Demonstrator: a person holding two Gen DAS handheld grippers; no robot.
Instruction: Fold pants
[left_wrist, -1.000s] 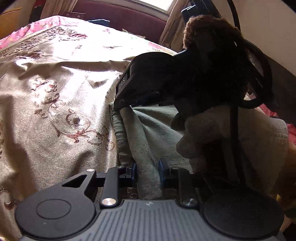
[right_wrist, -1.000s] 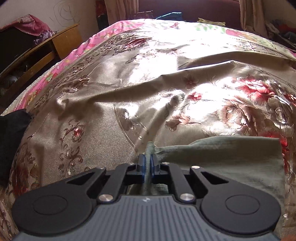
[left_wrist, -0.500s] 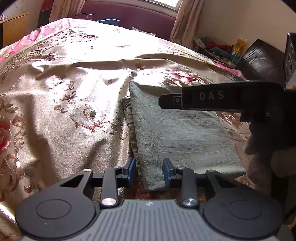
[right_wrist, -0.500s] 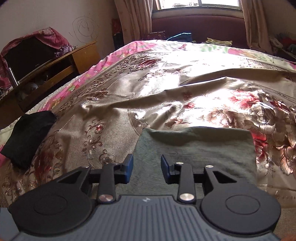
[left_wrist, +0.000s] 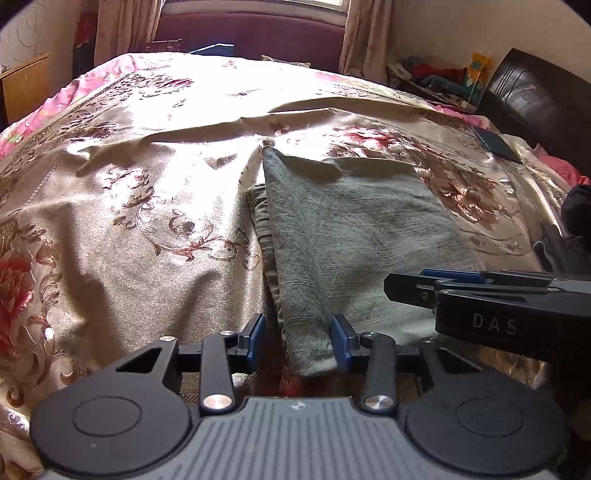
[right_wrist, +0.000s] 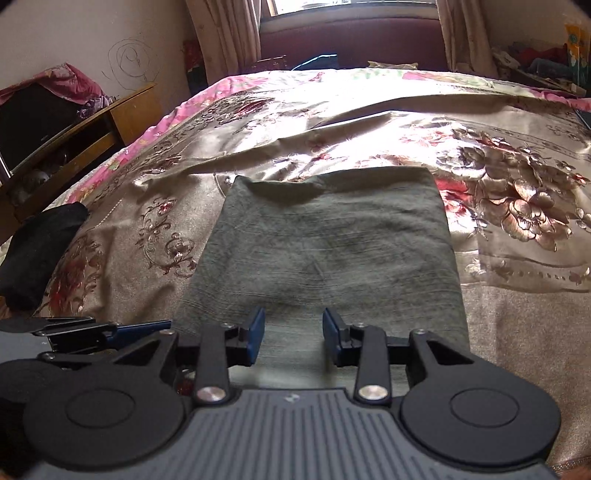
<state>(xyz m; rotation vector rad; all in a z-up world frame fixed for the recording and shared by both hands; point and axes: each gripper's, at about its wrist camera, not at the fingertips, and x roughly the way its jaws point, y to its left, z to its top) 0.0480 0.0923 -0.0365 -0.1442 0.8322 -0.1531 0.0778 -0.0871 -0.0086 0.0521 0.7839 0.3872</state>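
Lying flat, the folded grey pants (right_wrist: 325, 251) are seen on a shiny flowered bedspread (left_wrist: 122, 206). The left gripper (left_wrist: 298, 341) is opening around their near corner; the right gripper (right_wrist: 293, 334) is held apart above them. A wooden desk (right_wrist: 88, 129) stands far left, curtains (right_wrist: 221, 33) behind.

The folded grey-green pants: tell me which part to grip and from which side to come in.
Probably grip the pants at the near left corner, which lies between the left gripper fingers, whose jaws are opening. Come in low from the near edge: the layered fold edges stack along that left side, so one pinch catches every layer.
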